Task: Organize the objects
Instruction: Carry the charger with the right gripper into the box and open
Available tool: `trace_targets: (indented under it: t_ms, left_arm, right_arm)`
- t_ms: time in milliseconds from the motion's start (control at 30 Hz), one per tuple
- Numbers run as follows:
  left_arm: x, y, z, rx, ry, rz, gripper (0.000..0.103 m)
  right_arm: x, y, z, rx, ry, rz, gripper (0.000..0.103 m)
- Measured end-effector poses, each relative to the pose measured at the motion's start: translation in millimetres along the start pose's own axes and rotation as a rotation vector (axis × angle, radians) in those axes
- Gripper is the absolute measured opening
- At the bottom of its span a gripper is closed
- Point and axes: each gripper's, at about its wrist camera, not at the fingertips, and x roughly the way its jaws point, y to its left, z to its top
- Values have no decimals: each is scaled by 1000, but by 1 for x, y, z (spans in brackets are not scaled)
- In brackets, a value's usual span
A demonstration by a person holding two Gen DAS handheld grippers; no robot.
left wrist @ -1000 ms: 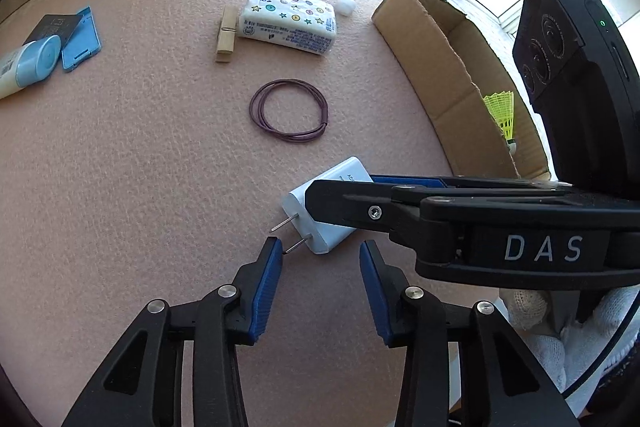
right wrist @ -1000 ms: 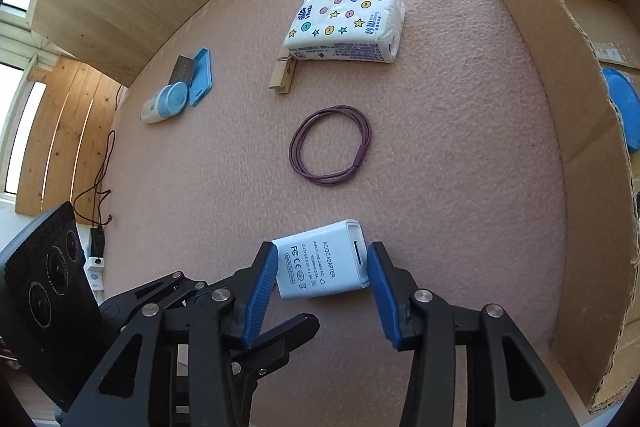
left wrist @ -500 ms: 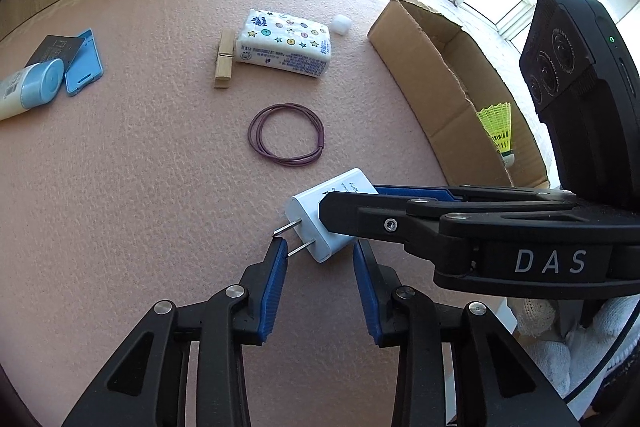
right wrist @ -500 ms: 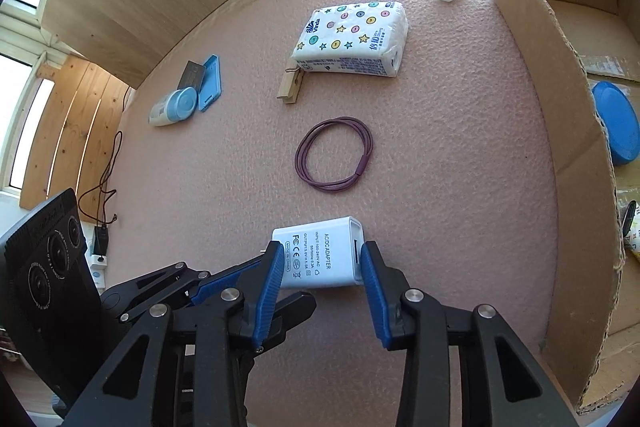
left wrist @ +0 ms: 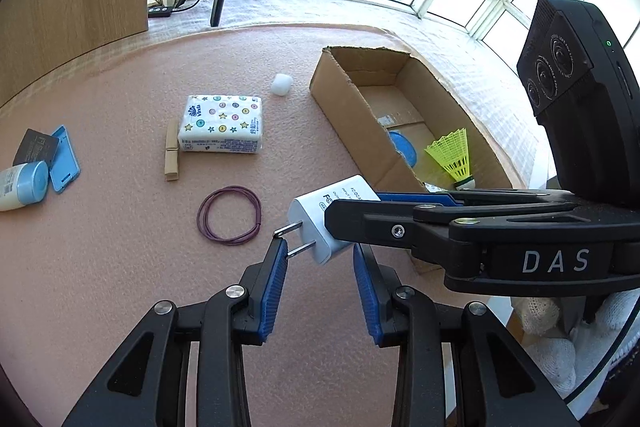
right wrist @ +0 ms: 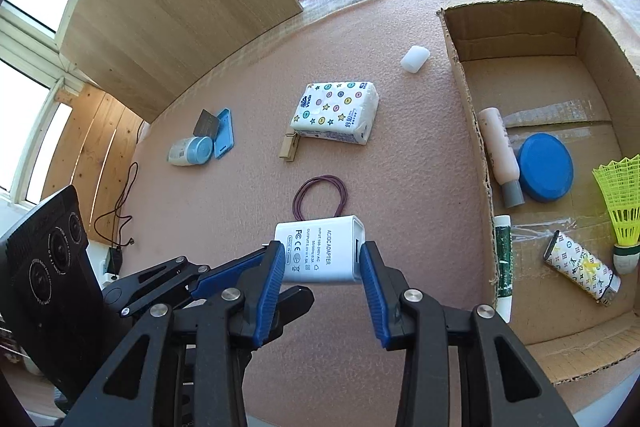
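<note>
Clamping the white adapter [right wrist: 320, 254] above the pink mat [right wrist: 400, 195], the right gripper [right wrist: 322, 263] holds it; the left gripper [left wrist: 320, 259] stands apart around its prongs. The cardboard box [right wrist: 472, 131] along the mat's right edge holds a shuttlecock [right wrist: 622, 203], blue lid [right wrist: 545, 167] and tubes; only the right view shows the tubes.

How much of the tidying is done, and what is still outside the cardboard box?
Done: the cardboard box already holds a shuttlecock, a blue lid and some tubes. In hand: the right gripper clamps the white adapter, and the left gripper's pads flank its prongs. Left on the mat: tissue pack, clothespin, hair bands, white pellet, and the small items at the left.
</note>
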Motion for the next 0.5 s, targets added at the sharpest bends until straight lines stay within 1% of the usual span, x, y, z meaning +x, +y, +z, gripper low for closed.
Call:
trace_targets:
  t_ms: [100,233,500]
  left_arm:
    - [5,-17,15,27,-4,-21,36]
    - [12,-39,26,71,-2,-39,36]
    - [40,-85,45,146,13,-101,36]
  right_arm:
    - [-16,-10,2,15,-31,-6,36]
    - [-33,-28,6,46,-65,-21,36]
    - [-69,-69,6,115,-127,-62,36]
